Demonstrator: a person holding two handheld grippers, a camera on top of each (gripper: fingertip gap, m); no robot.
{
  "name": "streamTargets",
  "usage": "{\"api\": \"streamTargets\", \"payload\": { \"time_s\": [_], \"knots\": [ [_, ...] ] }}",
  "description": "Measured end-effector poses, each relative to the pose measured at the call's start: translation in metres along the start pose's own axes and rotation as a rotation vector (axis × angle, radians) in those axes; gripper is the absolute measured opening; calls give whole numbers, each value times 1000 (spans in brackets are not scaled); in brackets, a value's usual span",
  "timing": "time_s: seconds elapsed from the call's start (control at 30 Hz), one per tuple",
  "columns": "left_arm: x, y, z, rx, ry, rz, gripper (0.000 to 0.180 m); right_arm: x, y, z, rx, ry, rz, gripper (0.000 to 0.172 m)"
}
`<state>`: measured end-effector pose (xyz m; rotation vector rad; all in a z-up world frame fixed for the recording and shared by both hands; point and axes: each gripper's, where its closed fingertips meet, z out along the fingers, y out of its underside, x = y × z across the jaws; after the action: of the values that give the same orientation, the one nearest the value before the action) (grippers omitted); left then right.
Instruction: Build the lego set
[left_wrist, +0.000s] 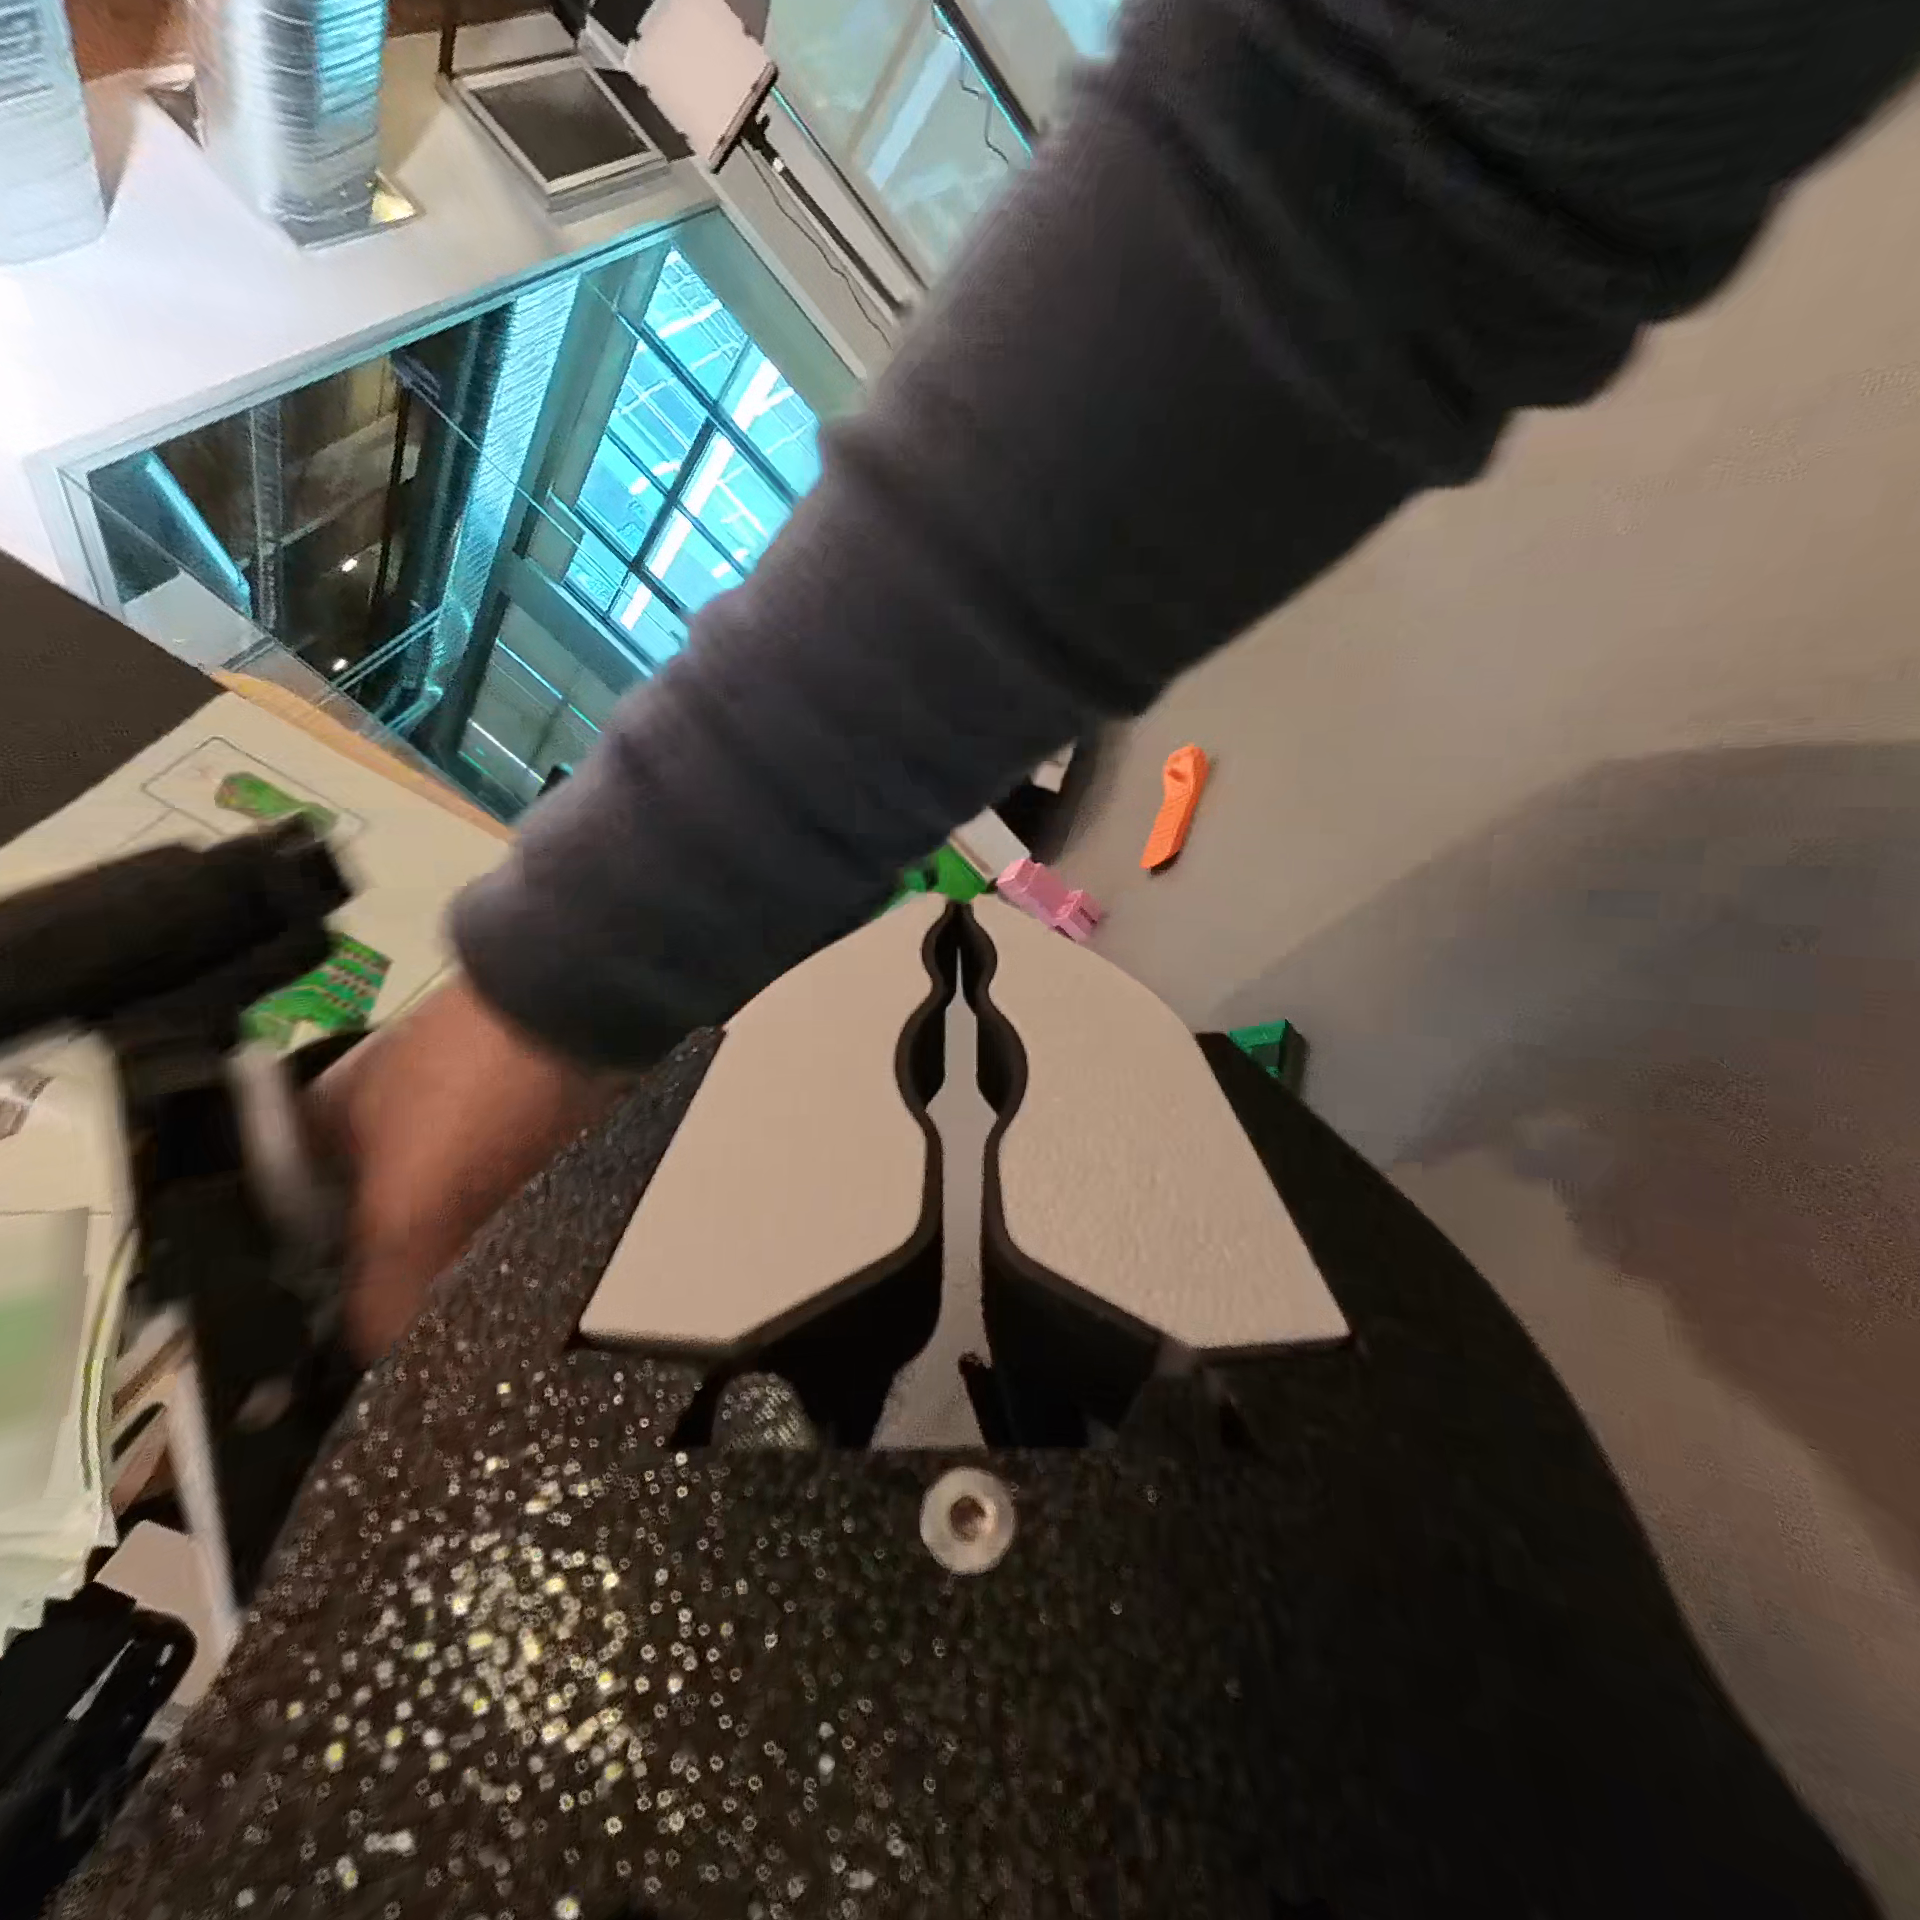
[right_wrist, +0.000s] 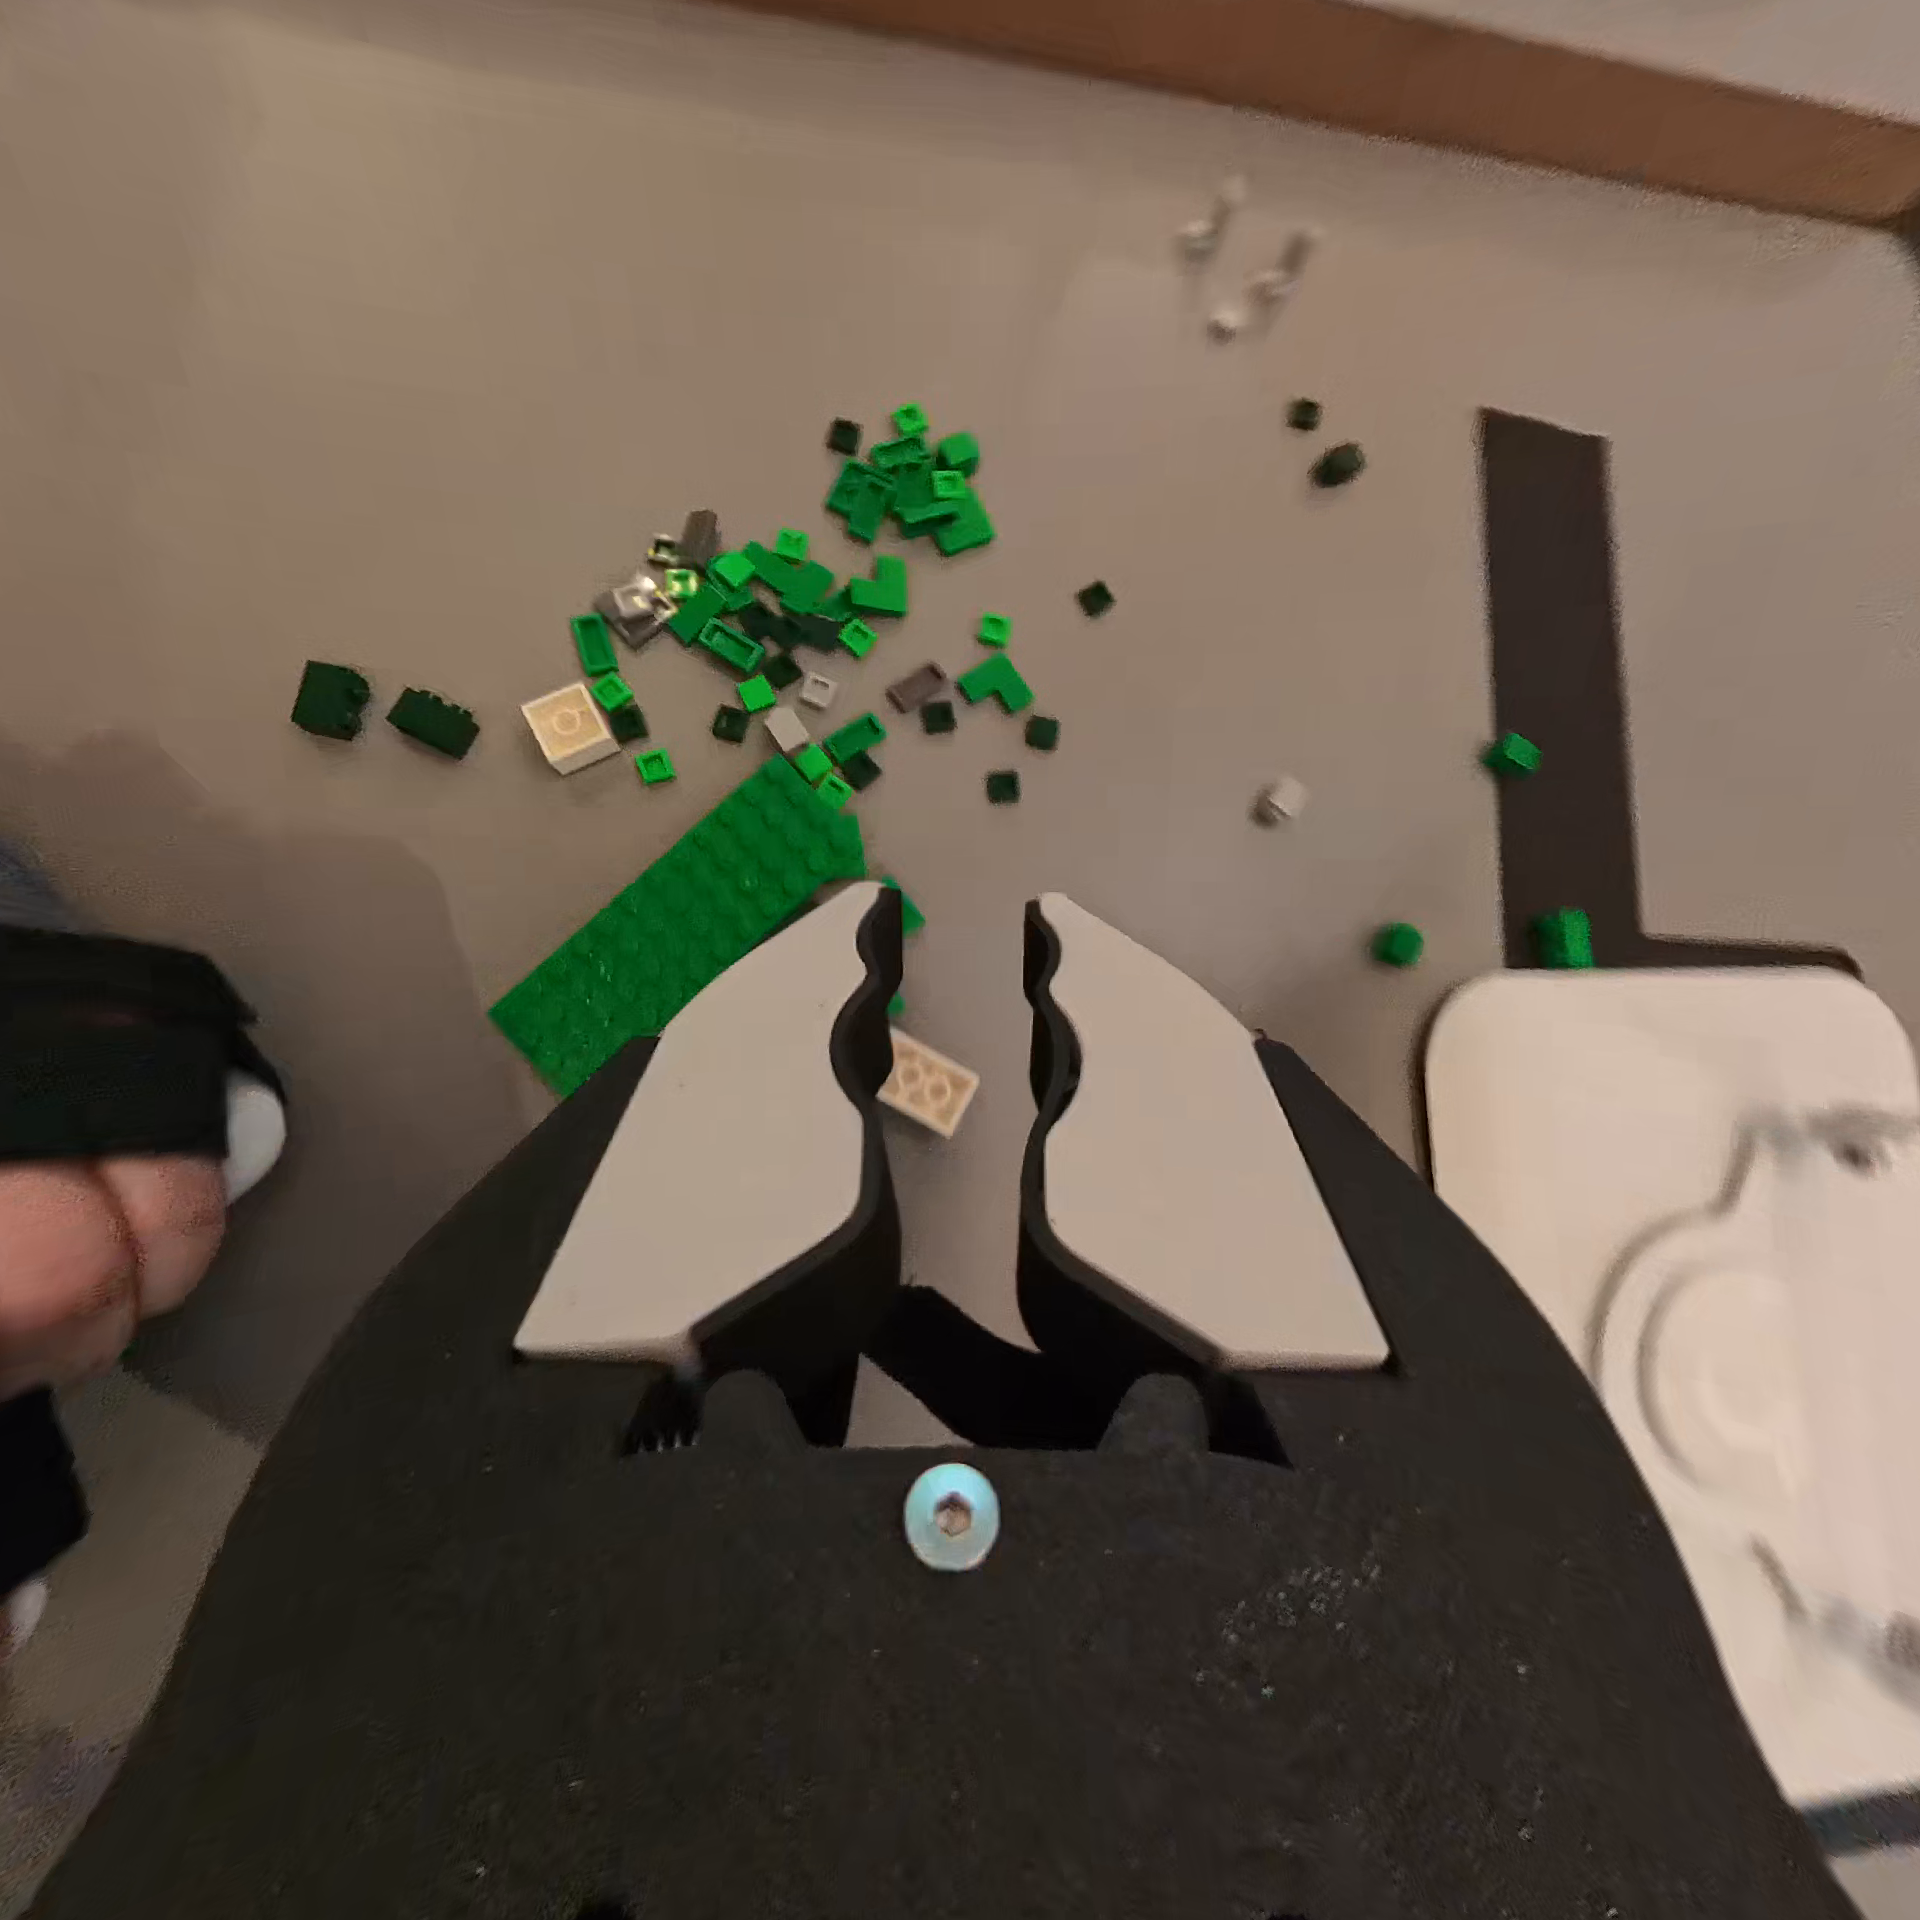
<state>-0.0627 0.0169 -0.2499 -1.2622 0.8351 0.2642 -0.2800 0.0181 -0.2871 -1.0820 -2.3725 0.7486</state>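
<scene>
Your left gripper (left_wrist: 958, 914) has its fingertips pressed together on nothing, tilted steeply. Your right gripper (right_wrist: 961, 914) points down with its fingers parted and bare, while your dark-sleeved right forearm (left_wrist: 935, 582) crosses ahead of the left.

Glossy plastic green baseplate (right_wrist: 686, 925) lies on a smooth matt grey tabletop (right_wrist: 364, 416) edged in wood.

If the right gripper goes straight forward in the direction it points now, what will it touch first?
Probably the bare grey table. The right gripper is open and holds nothing; a tan brick lies below the gap between its fingers, and the green plate lies to the left. Depth is unclear, so this is uncertain.
</scene>
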Motion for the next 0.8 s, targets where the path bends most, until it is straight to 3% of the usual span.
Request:
{"api": "streamTargets", "payload": {
  "time_s": [0.17,0.33,0.63,0.73,0.8],
  "knots": [
    [10,5,3,-31,57,15,0,5,-17,46,-242,-85,-225,16],
    [14,10,5,-51,78,18,0,4,-47,73,-286,-137,-295,13],
    [14,13,7,-62,89,13,0,-13,-37,90,-478,-280,-186,10],
    [15,14,7,-66,94,10,0,-15,-27,85,-555,-279,-254,9],
    [14,14,7,-66,94,8,0,-11,-15,84,-658,-224,-70,5]
  ]
}}
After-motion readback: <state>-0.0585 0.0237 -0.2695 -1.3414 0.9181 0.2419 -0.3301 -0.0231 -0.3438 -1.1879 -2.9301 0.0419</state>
